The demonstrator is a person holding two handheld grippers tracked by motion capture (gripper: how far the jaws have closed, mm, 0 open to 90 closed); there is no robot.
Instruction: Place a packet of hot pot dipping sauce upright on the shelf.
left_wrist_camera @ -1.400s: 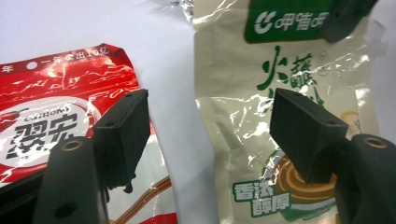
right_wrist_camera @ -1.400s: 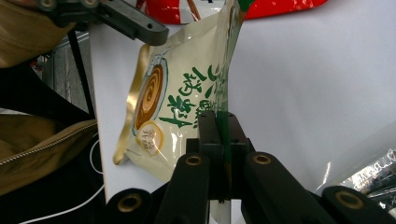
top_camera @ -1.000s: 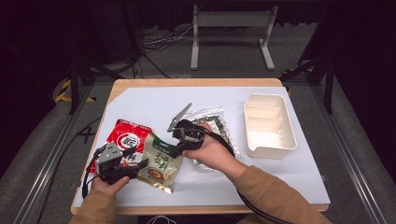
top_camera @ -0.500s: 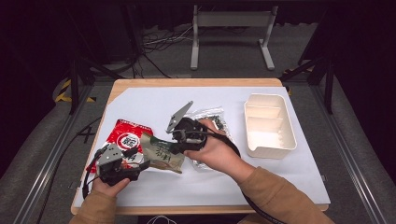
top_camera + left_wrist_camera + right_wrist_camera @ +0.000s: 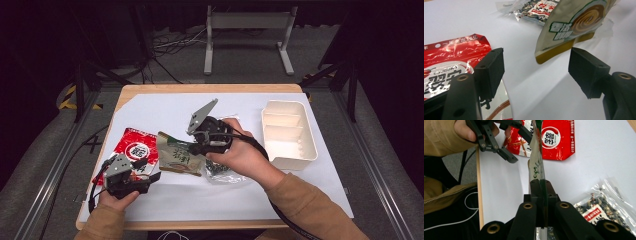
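My right gripper (image 5: 196, 146) is clamped on the edge of a flat foil packet (image 5: 176, 156), gold at its lower hem with green characters and a brown swirl printed on a pale face, which hangs tilted just above the white sheet (image 5: 165, 107) near the table's middle, between a red packet (image 5: 136, 150) and a clear bag of dark bits (image 5: 225, 170). Seen along my right gripper's jaws, the packet (image 5: 536, 165) stands edge-on, thin and shiny, pinched between the pads. My left gripper (image 5: 536, 72) rests over the red packet (image 5: 451, 60) with its jaws wide apart, gripping nothing, the foil packet (image 5: 571, 25) just beyond them.
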